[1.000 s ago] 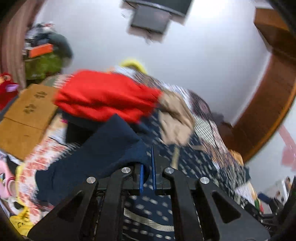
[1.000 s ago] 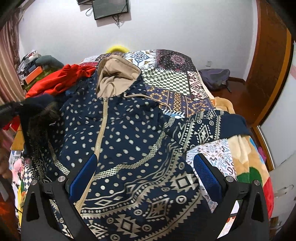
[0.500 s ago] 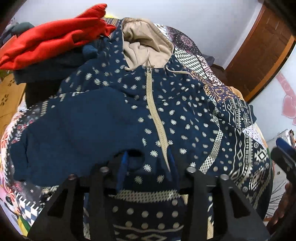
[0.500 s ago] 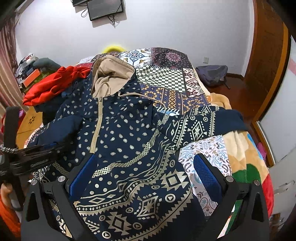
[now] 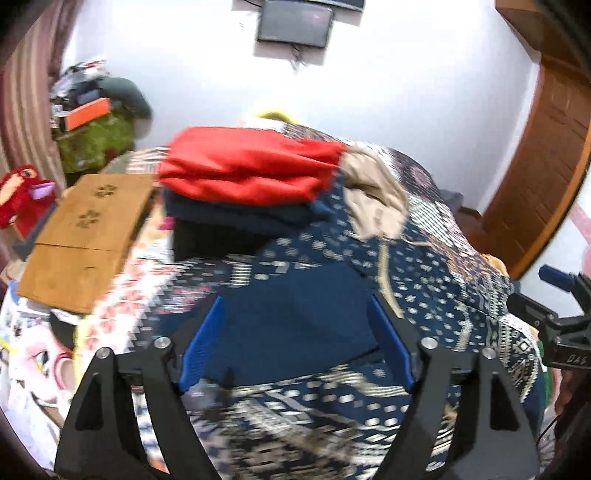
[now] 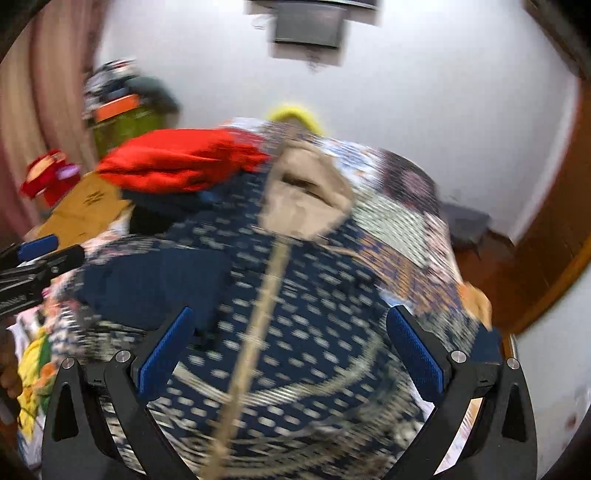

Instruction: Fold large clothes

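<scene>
On the bed (image 6: 402, 221) lies a large dark blue hoodie (image 6: 314, 295) with a pattern of small pale marks, front side up. Its beige hood (image 6: 303, 195) points to the far wall, and a beige zipper (image 6: 258, 325) runs down the middle of the body. One sleeve (image 5: 295, 314) shows its plain blue side and lies folded across the chest.

The left gripper (image 5: 295, 339) hangs above this folded sleeve. Its jaws have just been opening and now stand wide apart; the blue pads (image 5: 201, 343) do not press on the cloth, which lies below and between them. The right gripper (image 6: 291, 354) is over the lower part of the hoodie, near the zipper. Its jaws are also wide open, with nothing held between them. Each gripper shows at the edge of the other one's view.

Beside the hood, a folded red garment (image 5: 247, 173) lies on top of a darker folded piece (image 5: 236, 218). A brown cardboard box (image 5: 85, 236) is at the left of the bed, and a red soft toy (image 5: 22, 195) is further left. A dark screen (image 5: 295, 22) is fixed on the white wall. A wooden door (image 5: 535, 166) is at the right. Both views are blurred, so small details of the pattern are hard to read.
</scene>
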Available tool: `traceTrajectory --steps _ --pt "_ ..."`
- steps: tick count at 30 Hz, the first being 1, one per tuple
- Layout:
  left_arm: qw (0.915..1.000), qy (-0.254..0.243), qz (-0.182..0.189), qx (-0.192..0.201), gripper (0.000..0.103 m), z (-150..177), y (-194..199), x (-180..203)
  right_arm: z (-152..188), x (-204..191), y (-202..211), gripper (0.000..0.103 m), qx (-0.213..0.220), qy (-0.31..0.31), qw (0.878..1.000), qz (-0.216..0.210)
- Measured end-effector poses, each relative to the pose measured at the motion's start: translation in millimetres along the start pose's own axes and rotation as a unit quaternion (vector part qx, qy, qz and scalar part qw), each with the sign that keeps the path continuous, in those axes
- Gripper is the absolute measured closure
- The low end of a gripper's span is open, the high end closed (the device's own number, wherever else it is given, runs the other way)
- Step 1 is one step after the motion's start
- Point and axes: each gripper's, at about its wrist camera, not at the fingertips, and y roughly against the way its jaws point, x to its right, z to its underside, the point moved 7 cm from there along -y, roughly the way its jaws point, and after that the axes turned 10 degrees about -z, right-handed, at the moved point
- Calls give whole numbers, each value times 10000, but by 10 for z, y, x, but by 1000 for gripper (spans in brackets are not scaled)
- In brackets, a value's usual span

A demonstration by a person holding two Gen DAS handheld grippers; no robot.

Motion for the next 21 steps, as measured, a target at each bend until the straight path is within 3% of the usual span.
traceTrajectory --steps 3,8,12,17,21 --pt "9996 143 -228 59 20 35 59 -357 -98 -387 -130 0 -56 496 9984 -255" --pt "9973 490 -536 -66 19 223 73 -924 -89 -1028 -554 1 -519 1187 9889 -724" --pt "9946 678 -744 -235 19 415 42 -1272 -1 -1477 -869 2 -939 1610 9759 -1137" --pt "9918 857 -857 -397 19 587 -22 -1542 92 -1919 -1220 2 -1243 2125 9605 -1296" --pt "9896 992 -910 -515 19 694 -83 -1665 251 -2160 -1627 21 -1638 2442 9464 -1335"
